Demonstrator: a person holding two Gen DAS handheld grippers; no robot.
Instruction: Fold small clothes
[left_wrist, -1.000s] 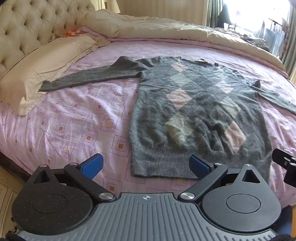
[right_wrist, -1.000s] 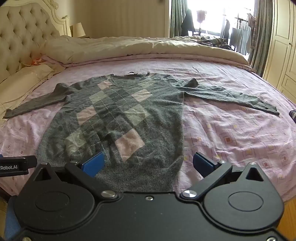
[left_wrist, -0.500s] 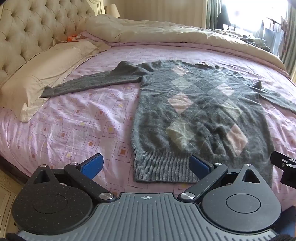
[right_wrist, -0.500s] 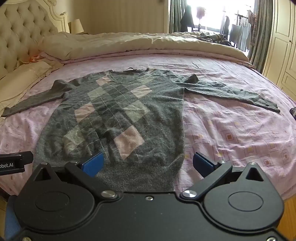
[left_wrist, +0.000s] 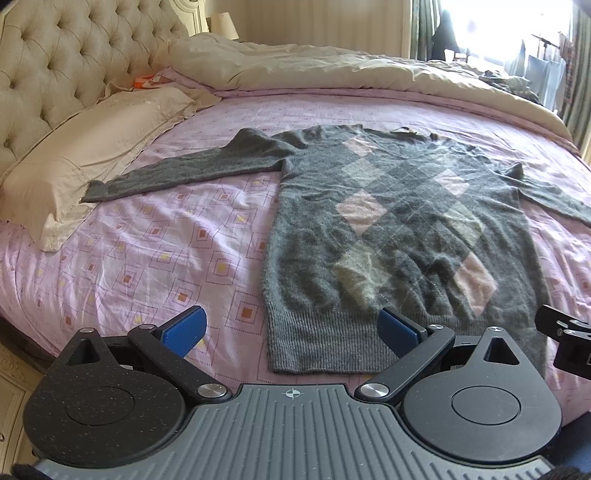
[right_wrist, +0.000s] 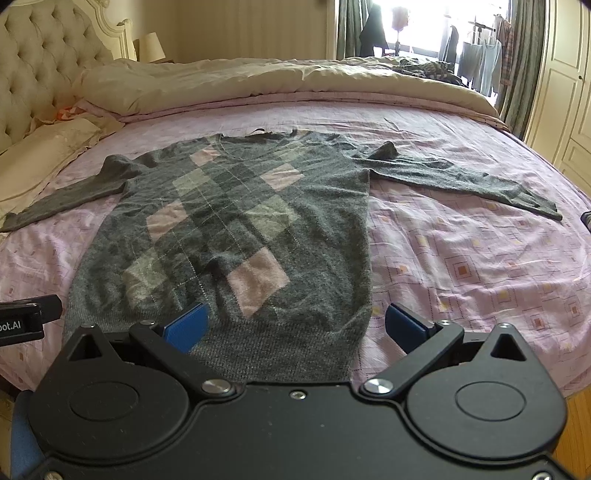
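- You are at the very start of the fold, as I judge it; the sweater (left_wrist: 399, 236) lies flat and face up on the bedsheet (left_wrist: 155, 258), both sleeves spread wide, nothing folded yet.
- Your left gripper (left_wrist: 291, 332) hovers with its jaws wide apart and nothing between them; the sweater's ribbed hem lies just ahead of it, the near left hem corner slightly to the left of centre between the blue pads (left_wrist: 184, 328).
- Your right gripper (right_wrist: 295, 328) is likewise spread and empty; the hem runs just ahead of and below it, the right hem corner sitting between its fingers; the sweater's body stretches away ahead and to its left.
- The next move probably calls for each gripper to descend on its own hem corner, or to travel out to a sleeve (right_wrist: 465, 181); pinch only the knit, not the sheet beneath.
- The sweater is a fuzzy grey knit with pink and pale argyle diamonds; soft and limp, it will likely stretch and sag when lifted, so grip deep.
- The sheet is thin pink cotton with printed squares, lightly wrinkled; a cream pillow (left_wrist: 85, 162) lies far ahead to the left of your left gripper.
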